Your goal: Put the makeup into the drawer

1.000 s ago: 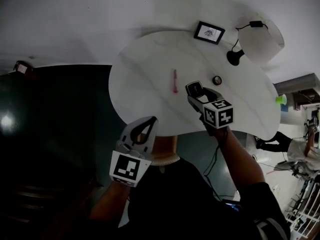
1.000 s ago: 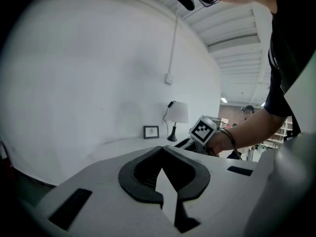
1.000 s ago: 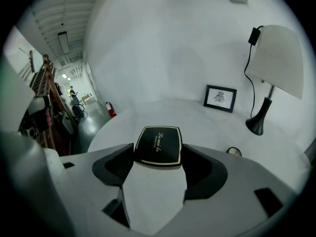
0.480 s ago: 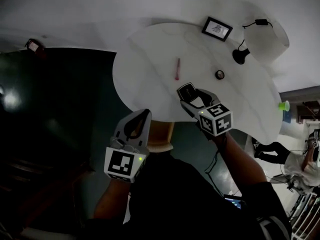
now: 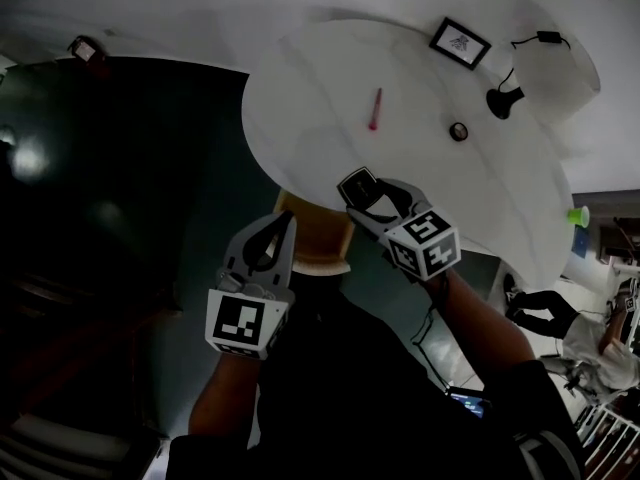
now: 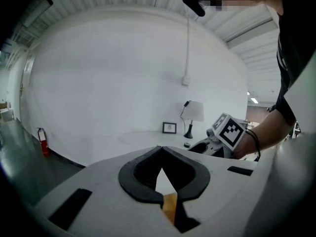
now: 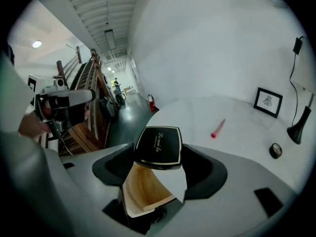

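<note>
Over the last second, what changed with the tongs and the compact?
The right tongs carried the black compact back across the tabletop to its near edge, above the wooden drawer. Nothing was grabbed or released. The left tongs stayed shut and empty beside the drawer; the pink stick and small round pot stayed put.

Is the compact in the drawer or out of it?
Out: the black compact is clamped in the right gripper, with the open wooden drawer showing beneath it.
</note>
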The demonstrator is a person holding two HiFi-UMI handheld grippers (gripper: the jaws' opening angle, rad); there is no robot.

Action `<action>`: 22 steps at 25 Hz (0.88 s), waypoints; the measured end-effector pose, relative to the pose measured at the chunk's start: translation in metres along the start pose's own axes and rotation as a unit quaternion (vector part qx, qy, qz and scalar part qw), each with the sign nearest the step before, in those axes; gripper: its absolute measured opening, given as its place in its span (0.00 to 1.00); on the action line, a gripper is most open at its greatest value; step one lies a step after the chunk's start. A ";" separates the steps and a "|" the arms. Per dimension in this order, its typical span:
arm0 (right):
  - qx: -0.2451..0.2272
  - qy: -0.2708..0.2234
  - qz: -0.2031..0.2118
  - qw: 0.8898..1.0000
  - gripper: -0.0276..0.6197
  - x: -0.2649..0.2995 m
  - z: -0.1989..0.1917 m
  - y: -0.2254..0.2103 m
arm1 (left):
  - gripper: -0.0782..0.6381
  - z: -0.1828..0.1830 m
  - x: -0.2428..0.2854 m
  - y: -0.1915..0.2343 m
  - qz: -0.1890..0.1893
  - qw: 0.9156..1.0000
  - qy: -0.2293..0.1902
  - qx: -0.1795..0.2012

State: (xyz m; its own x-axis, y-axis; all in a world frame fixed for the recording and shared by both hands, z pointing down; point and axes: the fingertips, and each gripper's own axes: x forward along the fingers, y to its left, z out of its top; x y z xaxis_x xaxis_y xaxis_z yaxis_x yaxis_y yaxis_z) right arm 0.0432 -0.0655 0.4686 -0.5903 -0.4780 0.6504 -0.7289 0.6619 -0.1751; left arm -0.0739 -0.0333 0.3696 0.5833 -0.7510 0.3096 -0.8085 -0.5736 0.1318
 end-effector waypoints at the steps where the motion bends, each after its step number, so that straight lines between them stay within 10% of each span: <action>1: 0.000 0.000 0.006 1.000 0.47 0.004 -0.001 0.008 | 0.13 -0.003 -0.004 0.003 0.001 1.000 0.000 -0.004; 22: -0.133 0.072 0.102 0.983 0.47 0.096 -0.075 0.121 | 0.13 -0.093 -0.039 0.052 0.008 0.999 0.035 -0.025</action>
State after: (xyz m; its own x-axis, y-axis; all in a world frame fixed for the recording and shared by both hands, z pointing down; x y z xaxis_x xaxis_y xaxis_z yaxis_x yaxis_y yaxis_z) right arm -0.0763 0.0121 0.5655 -0.6454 -0.2466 0.7229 -0.4731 0.8721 -0.1250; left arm -0.1460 -0.0041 0.4518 0.5655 -0.7335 0.3772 -0.8211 -0.5438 0.1736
